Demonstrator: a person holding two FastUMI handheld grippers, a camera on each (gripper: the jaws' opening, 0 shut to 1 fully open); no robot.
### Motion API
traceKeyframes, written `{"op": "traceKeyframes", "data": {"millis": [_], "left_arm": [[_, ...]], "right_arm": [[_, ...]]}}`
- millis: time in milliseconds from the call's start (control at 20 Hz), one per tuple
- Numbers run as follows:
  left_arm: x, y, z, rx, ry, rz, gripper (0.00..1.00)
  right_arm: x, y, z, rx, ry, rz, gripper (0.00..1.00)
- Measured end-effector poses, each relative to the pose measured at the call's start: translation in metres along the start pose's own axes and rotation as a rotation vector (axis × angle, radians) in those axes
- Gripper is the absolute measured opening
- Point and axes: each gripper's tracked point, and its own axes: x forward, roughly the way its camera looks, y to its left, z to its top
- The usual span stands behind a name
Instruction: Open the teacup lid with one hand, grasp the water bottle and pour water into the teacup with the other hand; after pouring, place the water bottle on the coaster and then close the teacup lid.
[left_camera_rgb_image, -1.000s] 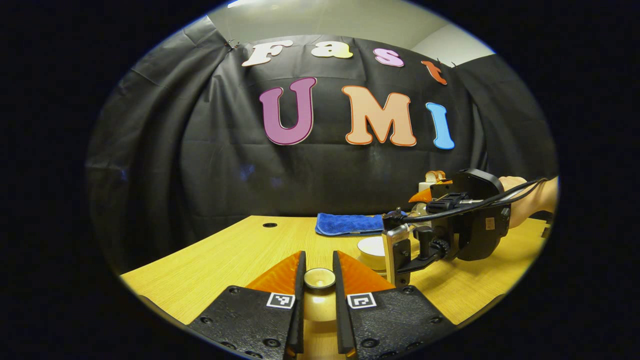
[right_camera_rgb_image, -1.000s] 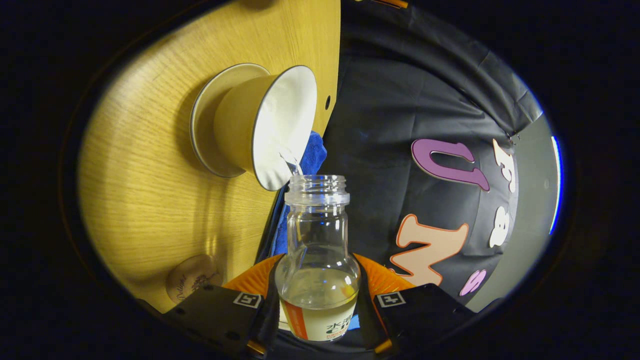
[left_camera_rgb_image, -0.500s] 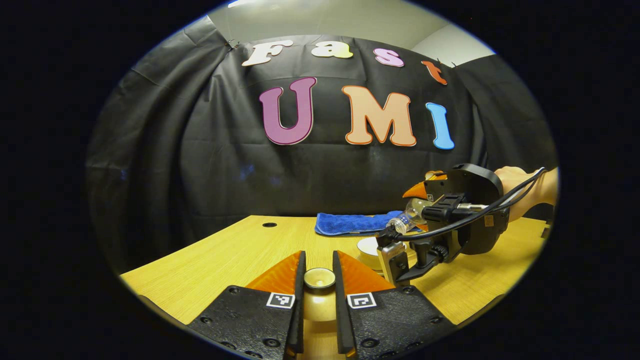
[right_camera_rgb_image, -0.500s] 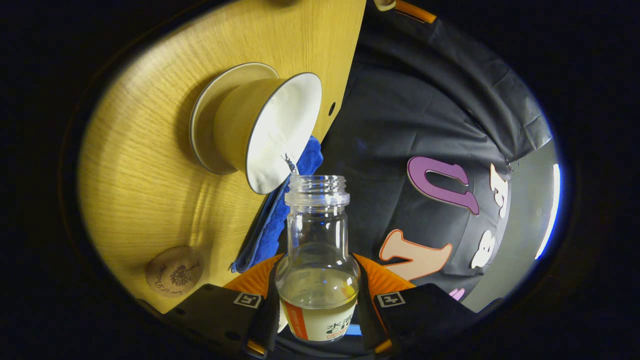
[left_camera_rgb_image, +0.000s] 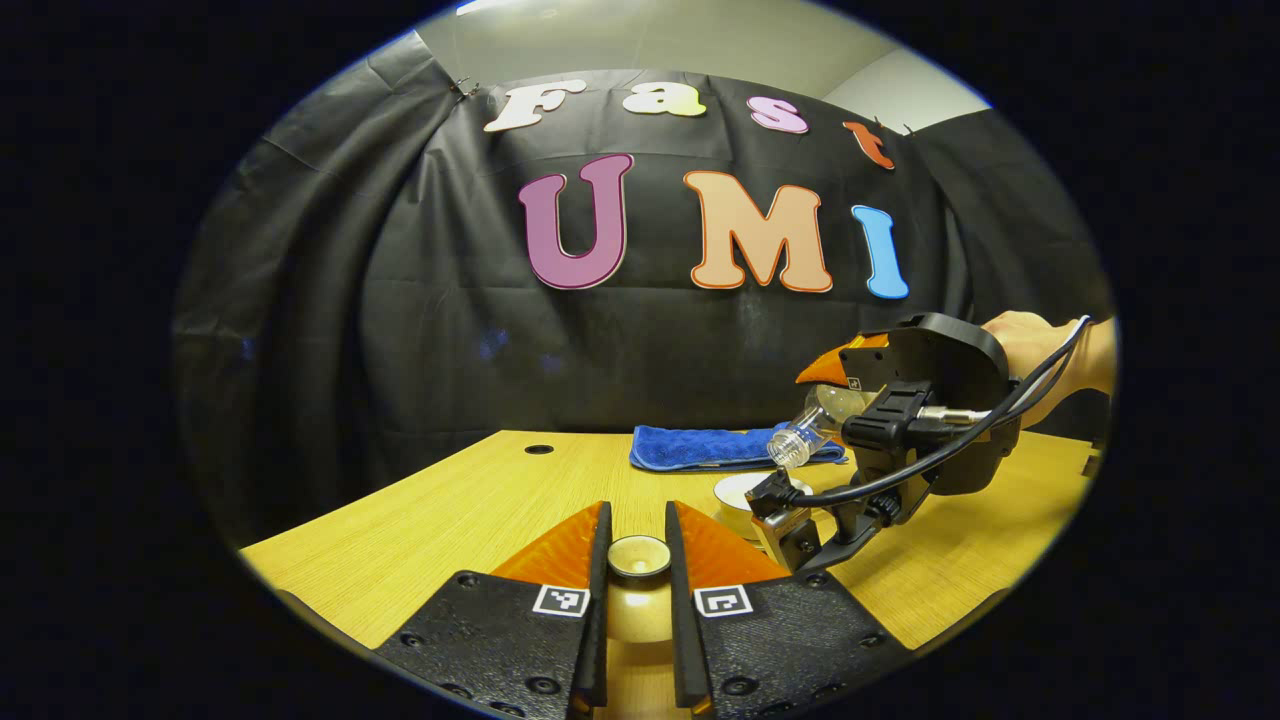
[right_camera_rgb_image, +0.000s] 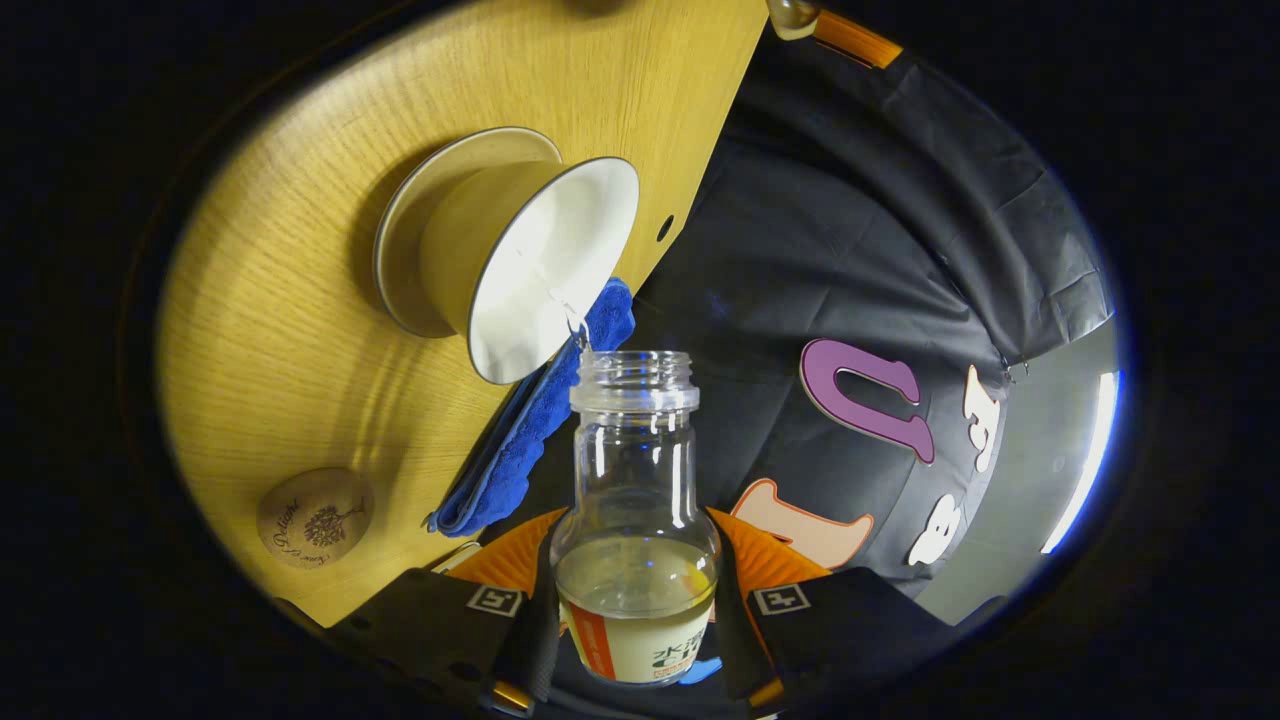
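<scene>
Right gripper (right_camera_rgb_image: 632, 600) fingers clamp the clear glass water bottle (right_camera_rgb_image: 633, 500); left gripper (left_camera_rgb_image: 637, 590) fingers pinch the round lid knob (left_camera_rgb_image: 639, 556).

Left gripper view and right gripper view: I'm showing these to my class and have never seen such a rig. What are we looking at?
A person holds a two-finger gripper in each hand, with a camera riding on each. In the left gripper view, the left gripper holds the teacup lid by its knob, and the right gripper tips the water bottle over the teacup. The right gripper view is tilted along the bottle. The wooden table holds the teacup, a blue cloth and a round coaster.
</scene>
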Motion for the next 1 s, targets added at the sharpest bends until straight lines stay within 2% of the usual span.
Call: {"op": "traceKeyframes", "data": {"millis": [750, 1000], "left_arm": [[-0.001, 0.000, -0.001, -0.001, 0.002, 0.001, 0.22], [0.000, 0.000, 0.000, 0.000, 0.000, 0.002, 0.24]], "right_arm": [[0.003, 0.001, 0.005, 0.017, 0.001, 0.005, 0.68], [0.003, 0.011, 0.003, 0.192, 0.010, 0.079, 0.70]]}}
